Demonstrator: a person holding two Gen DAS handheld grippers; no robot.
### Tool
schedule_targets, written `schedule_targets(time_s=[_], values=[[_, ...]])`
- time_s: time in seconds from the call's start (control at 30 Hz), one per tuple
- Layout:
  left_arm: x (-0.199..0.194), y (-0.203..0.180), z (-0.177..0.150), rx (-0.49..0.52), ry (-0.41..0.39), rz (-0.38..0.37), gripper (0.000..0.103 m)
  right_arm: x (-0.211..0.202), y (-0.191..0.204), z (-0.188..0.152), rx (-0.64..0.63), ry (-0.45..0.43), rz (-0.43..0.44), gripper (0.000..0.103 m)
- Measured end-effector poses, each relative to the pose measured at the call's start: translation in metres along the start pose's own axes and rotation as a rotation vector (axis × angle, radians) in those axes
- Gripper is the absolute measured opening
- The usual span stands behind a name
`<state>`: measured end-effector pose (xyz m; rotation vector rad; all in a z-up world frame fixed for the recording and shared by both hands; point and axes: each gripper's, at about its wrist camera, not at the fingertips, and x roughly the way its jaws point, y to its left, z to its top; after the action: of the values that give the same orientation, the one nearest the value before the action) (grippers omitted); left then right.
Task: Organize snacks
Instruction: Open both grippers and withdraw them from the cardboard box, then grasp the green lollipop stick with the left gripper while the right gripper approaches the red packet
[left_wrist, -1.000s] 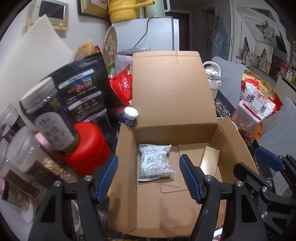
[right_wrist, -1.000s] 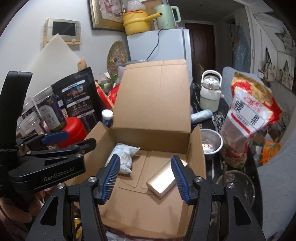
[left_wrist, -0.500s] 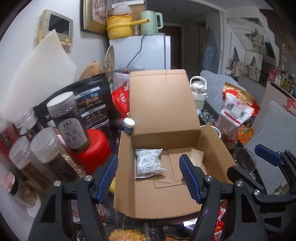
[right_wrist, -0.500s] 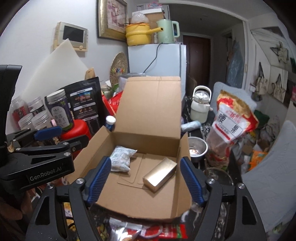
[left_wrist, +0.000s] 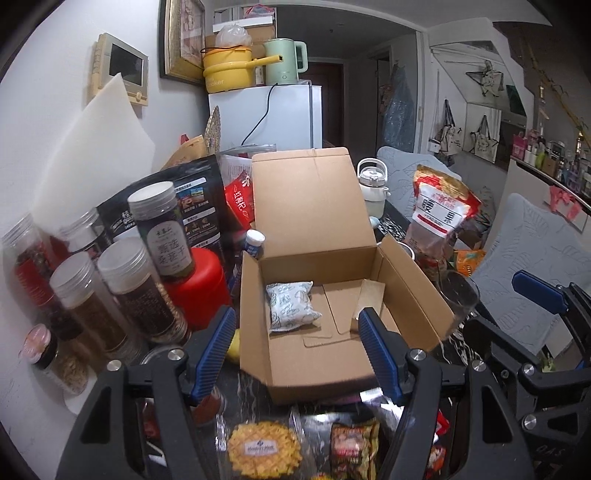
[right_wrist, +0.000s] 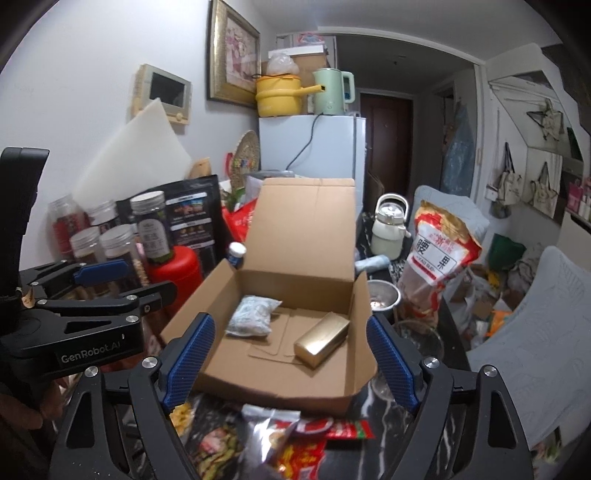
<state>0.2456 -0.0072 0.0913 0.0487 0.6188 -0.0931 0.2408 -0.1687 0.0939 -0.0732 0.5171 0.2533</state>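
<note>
Right gripper (right_wrist: 290, 358) jaws have just been opening, now standing wide, nothing between them. Left gripper (left_wrist: 295, 350) sitting about half open, also holding nothing. Both are hovering near the front edge of the cardboard box (right_wrist: 354, 397). Closest on the dark worktop (right_wrist: 376, 454), loose snack packets (right_wrist: 295, 443) and a yellow waffle pack (left_wrist: 264, 448) are still waiting outside the box. Inside the box, lid flap standing up, a white printed pouch (right_wrist: 253, 317) is lying at left and a gold foil bar (right_wrist: 321, 343) at right, apart from each other. Two items in, plenty left, so early going. Further back, lidded jars (left_wrist: 122, 291) and a red-white nut bag (right_wrist: 439, 254) are standing beside the box.
</note>
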Motion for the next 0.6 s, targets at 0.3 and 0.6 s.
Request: schedule_targets(time_s=[0.3,0.6], values=[[-0.028,0.001,-0.039,0.035,0.004,-0.067,0.069,-0.03,0.016,-0.033,0.03,-0.002,0.018,0.085],[-0.039,-0.005,-0.08,0.092,0.015,-0.08,0.069,-0.042,0.027,-0.07,0.051,0.058,0.013,0.085]])
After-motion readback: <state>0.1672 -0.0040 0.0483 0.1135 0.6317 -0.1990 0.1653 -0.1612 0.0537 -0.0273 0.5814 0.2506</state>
